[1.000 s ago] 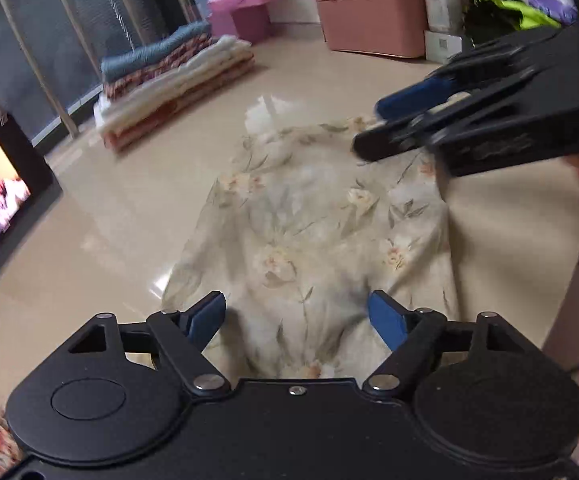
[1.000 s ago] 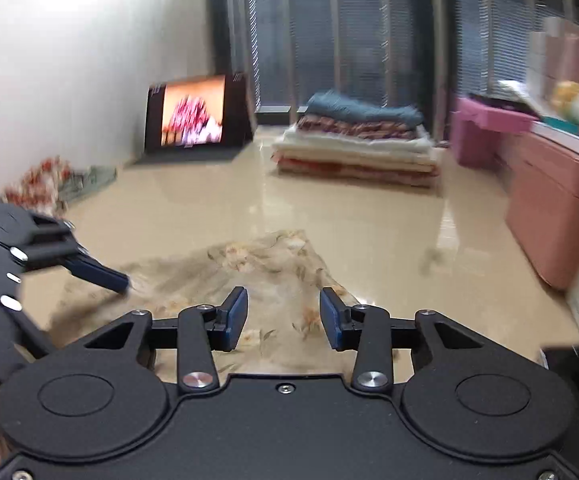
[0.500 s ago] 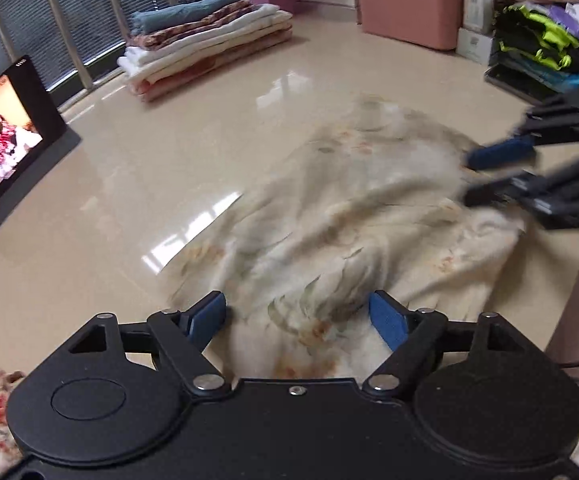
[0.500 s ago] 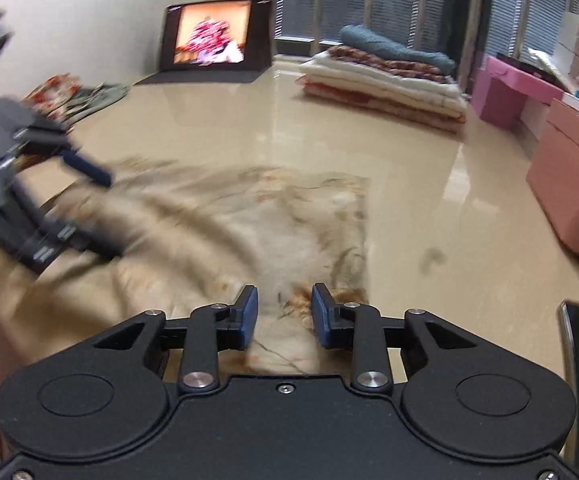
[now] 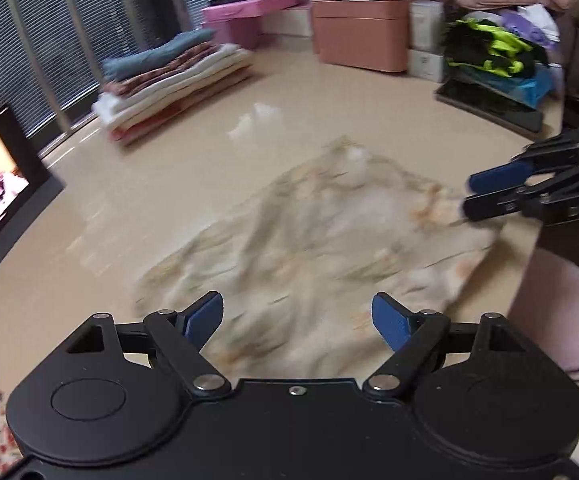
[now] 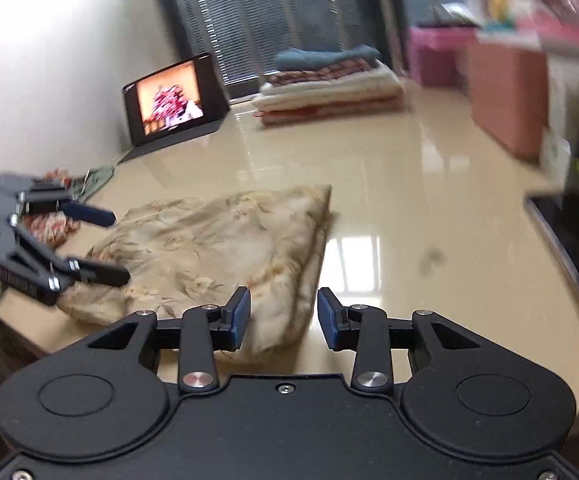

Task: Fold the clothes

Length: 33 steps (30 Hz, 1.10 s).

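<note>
Two grippers, both with blue-padded fingers spread apart and gripping nothing. Left gripper (image 5: 297, 318) hovers over the near edge of one floral garment (image 5: 321, 248), fingers wide, cloth visible between them; blurred in the left view. Right gripper (image 6: 283, 318) sits at the garment's (image 6: 213, 248) near right corner, fingers apart, the left pad over the cloth and the right pad over bare table (image 6: 409, 184). The garment lies rumpled near the front edge of the glossy beige table, one piece only, beige with faded flowers. Each gripper shows in the other's view: the right one (image 5: 469, 196) at the garment's right edge, the left one (image 6: 117, 246) at its left edge, both parted. One dark flat slab (image 6: 561, 236) lies along the table's right side. Further back, one tablet (image 6: 171, 98) stands lit on the left. One stack of folded cloths (image 6: 329, 82), roughly five layers, rests at the far edge. One salmon box (image 5: 359, 34) and one pink box (image 5: 249, 12) beyond.
</note>
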Tool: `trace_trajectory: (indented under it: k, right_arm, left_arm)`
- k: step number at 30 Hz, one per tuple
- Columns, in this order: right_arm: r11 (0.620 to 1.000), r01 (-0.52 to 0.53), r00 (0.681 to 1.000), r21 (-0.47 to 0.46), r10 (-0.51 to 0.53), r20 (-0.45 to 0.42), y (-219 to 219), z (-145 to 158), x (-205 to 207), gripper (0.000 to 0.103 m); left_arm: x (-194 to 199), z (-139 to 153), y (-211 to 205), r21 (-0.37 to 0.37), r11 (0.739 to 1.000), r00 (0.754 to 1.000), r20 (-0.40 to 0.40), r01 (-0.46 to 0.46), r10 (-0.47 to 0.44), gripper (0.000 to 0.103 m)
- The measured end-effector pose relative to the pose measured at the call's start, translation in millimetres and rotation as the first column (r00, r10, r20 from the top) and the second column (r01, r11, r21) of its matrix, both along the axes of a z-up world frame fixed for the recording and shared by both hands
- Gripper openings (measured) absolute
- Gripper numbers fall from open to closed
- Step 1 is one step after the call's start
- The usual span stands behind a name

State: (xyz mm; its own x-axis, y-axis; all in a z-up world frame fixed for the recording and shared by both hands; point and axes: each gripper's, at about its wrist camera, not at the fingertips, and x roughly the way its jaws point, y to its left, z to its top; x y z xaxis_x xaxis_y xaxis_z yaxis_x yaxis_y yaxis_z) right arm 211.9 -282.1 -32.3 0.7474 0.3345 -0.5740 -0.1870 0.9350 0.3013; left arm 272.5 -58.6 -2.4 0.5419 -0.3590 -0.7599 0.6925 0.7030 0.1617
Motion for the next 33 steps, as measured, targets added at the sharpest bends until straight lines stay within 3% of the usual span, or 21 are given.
trace_trajectory:
  k: [5, 9, 12, 15, 20, 23, 27, 30, 33]
  right_arm:
    - [0.984, 0.091, 0.993, 0.154, -0.078, -0.083, -15.0, -16.6, 2.4, 0.037]
    - [0.963, 0.127, 0.988, 0.236, -0.101, -0.120, -16.4, -23.5, 7.0, 0.023]
    - [0.943, 0.156, 0.982, 0.295, -0.116, -0.149, -17.5, -28.6, 10.3, 0.013]
    - [0.906, 0.212, 0.970, 0.367, -0.149, -0.192, -23.0, -34.3, 9.0, 0.010]
    - [0.878, 0.254, 0.960, 0.406, -0.176, -0.220, -22.5, -39.1, 7.3, 0.009]
    - [0.860, 0.273, 0.954, 0.431, -0.187, -0.233, -22.5, -41.9, 6.7, 0.004]
    - [0.866, 0.213, 0.974, 0.452, -0.152, -0.169, -22.2, -36.5, 5.5, 0.002]
    - [0.909, 0.147, 0.989, 0.390, -0.129, -0.074, -15.0, -20.5, 1.4, 0.002]
    - [0.944, 0.107, 0.994, 0.311, -0.109, -0.010, -6.1, -10.4, -0.1, 0.002]
  left_arm:
    - [5.5, -25.7, -13.7, 0.033, 0.999, 0.999, -0.040, 0.000, 0.001, 0.082]
    - [17.4, -31.7, -1.3, -0.038, 0.998, 0.990, -0.133, -0.060, 0.054, 0.082]
    - [14.6, -33.9, 0.1, -0.038, 0.997, 0.991, -0.125, -0.061, 0.056, 0.082]
    - [13.5, -34.6, -0.4, -0.041, 0.997, 0.990, -0.125, -0.065, 0.060, 0.082]
    - [13.6, -30.4, -0.4, -0.036, 0.997, 0.989, -0.129, -0.070, 0.065, 0.082]
    - [14.0, -29.2, -0.3, -0.035, 0.996, 0.988, -0.134, -0.081, 0.076, 0.082]
    - [21.6, -23.5, -1.0, -0.028, 0.995, 0.979, -0.181, -0.098, 0.091, 0.081]
    - [34.9, -1.4, 5.0, -0.152, 0.975, 0.956, -0.269, -0.163, 0.118, 0.081]
    - [48.6, 28.0, 4.1, -0.291, 0.927, 0.928, -0.349, -0.239, 0.130, 0.081]
